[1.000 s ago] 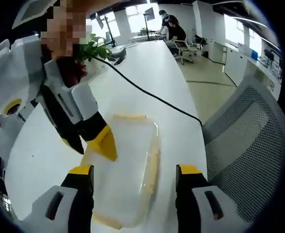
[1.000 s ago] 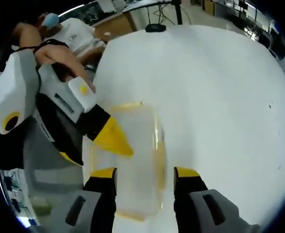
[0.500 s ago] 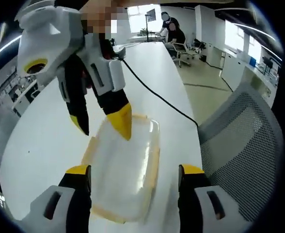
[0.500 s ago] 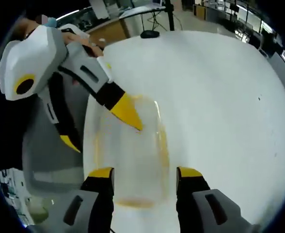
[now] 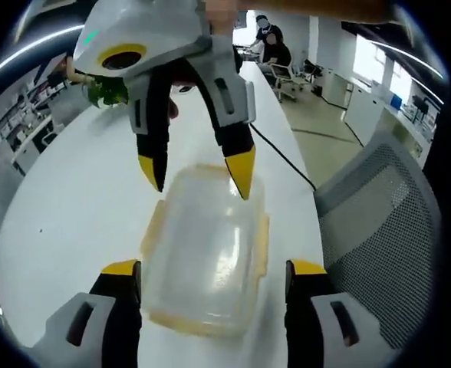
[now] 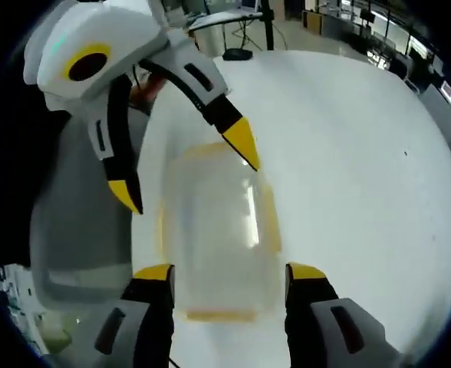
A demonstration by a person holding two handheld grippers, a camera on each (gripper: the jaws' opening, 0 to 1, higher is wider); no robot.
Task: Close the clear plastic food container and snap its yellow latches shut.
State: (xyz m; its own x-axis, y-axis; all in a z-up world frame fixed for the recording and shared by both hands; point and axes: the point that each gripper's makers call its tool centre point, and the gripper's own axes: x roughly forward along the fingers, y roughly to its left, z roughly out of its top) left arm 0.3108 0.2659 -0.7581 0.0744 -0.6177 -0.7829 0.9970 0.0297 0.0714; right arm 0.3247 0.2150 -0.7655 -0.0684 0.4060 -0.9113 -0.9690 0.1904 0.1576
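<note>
A clear plastic container (image 5: 207, 255) with its lid on lies flat on a white table (image 5: 72, 207), close to the table's long edge where a grey mesh chair (image 5: 379, 230) stands. Yellow latches (image 5: 262, 244) run along the container's sides and ends; whether they are snapped down cannot be told.

In the left gripper view, the left gripper (image 5: 214, 276) has its jaws spread wide, one on each side of the container's near end, holding nothing. The right gripper (image 5: 199, 172) reaches in from the far side, jaws also apart, its yellow tips at the container's far end, one near each far corner. Whether the tips touch the lid cannot be told.

In the right gripper view the container (image 6: 218, 230) appears blurred, between the right gripper's (image 6: 229, 280) spread jaws, near the table (image 6: 356, 169) edge with the chair (image 6: 76, 222) beside it. The left gripper (image 6: 187, 169) comes in from the opposite end, jaws apart; one yellow tip sits over the container's far corner, the other hangs past the table edge, over the chair.

A black cable (image 5: 283, 157) runs along the table beyond the container, and a green plant (image 5: 106, 90) stands farther back.
</note>
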